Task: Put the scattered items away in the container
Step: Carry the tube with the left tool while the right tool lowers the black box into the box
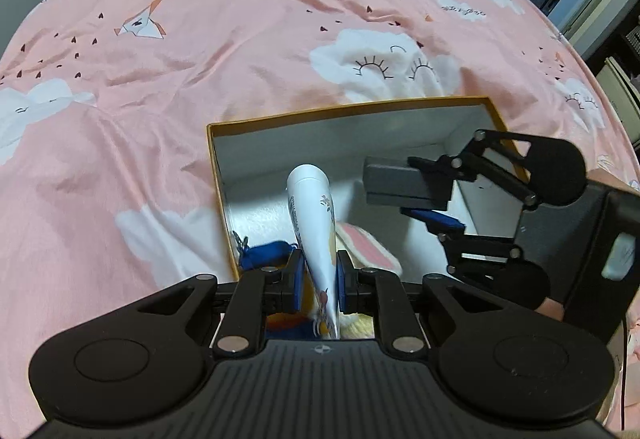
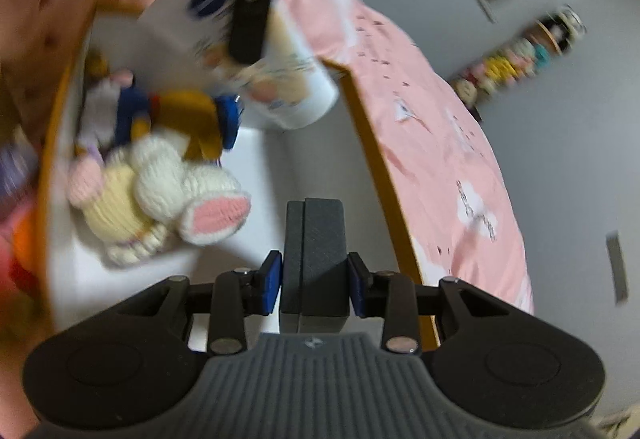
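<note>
Both grippers loaded over the box

The left gripper (image 1: 319,289) pinches a white tube (image 1: 314,215), the right gripper (image 2: 315,285) clamps a dark grey block (image 2: 318,239), both above the open box (image 1: 348,110) (knitted toys (image 2: 160,191) inside look blurred).

Left wrist view sharp, evenly lit, soft shadows inside box (image 1: 348,111); right wrist view heavily motion-blurred, worst at left; fisheye bending at edges; corners dark.
</note>
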`<state>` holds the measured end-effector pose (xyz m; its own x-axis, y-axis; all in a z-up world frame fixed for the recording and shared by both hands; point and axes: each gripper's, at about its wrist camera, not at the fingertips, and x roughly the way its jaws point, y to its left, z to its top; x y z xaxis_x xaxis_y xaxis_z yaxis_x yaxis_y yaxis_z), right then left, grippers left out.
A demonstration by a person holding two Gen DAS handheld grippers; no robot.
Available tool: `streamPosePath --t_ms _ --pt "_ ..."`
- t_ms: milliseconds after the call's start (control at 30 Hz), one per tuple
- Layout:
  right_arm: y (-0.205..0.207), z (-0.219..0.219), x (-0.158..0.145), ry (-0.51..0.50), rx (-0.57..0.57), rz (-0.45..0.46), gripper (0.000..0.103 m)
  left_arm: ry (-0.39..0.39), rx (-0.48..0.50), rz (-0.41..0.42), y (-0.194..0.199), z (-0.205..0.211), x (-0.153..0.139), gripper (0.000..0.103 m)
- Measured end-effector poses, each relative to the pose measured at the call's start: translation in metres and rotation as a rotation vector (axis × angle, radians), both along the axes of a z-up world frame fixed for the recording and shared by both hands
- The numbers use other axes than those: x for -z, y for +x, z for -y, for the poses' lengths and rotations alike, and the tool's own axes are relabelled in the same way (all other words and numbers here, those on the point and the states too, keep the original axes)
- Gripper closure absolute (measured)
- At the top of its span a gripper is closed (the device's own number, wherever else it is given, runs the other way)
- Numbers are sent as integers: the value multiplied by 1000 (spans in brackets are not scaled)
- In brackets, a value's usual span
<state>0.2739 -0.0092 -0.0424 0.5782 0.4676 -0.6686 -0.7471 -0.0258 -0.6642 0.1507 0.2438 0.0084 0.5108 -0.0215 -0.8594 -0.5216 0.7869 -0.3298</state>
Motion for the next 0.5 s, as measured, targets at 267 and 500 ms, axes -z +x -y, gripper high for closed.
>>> streamPosePath --t_ms 267,500 --pt "6 -3 22 -97 -104 55 66 -33 12 -20 15 -11 12 85" --pt "17 0 11 -103 -19 -60 57 -47 15 -21 21 -14 15 85"
